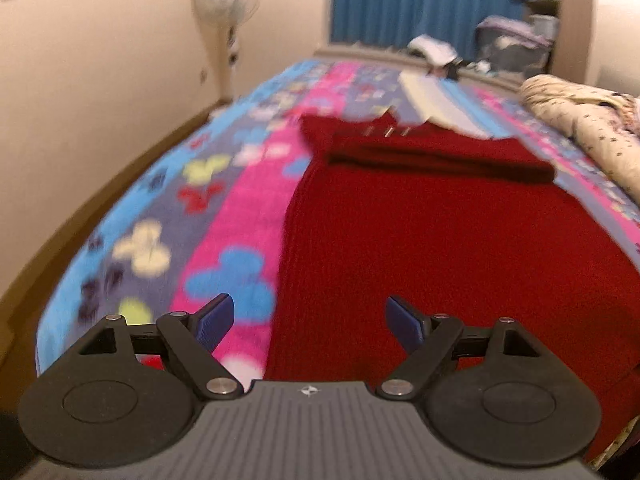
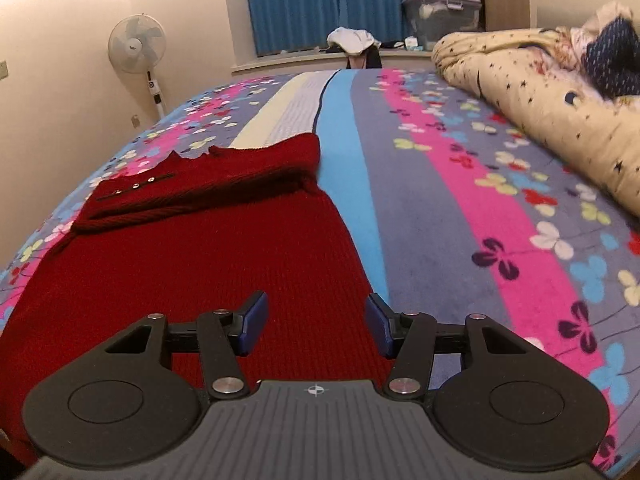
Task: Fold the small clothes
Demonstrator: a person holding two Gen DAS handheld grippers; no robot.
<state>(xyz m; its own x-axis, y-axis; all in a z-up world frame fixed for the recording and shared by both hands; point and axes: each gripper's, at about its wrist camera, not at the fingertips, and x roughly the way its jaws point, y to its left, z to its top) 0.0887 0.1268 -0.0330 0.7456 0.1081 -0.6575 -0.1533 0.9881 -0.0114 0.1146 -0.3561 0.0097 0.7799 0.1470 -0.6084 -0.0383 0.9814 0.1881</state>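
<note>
A dark red knitted sweater [image 2: 192, 264] lies flat on a bed covered by a striped floral blanket [image 2: 460, 216]. Seen from the right wrist, the sweater fills the area from 9 o'clock to the centre. Its sleeves are already folded across the chest near 10 o'clock, beside a small button placket [image 2: 136, 187]. Its lower hem lies nearest the camera.

The right gripper [image 2: 316, 326] hovers at 6 o'clock over the sweater's right edge, jaws apart and holding nothing. In the left wrist view, which is motion-blurred, the left gripper [image 1: 308, 326] hovers at 6 o'clock over the sweater's left edge, jaws also apart and empty.

A rolled cream quilt with star print [image 2: 532, 96] rests at 2 o'clock. A standing fan [image 2: 138, 50] is at 10 o'clock by the wall, with blue curtains [image 2: 320, 0] at 12 o'clock.

The sleeves look done, so the step in hand is probably the body fold. Next, each gripper likely needs to lower onto a hem corner, close on it, then carry the hem up toward the collar.
</note>
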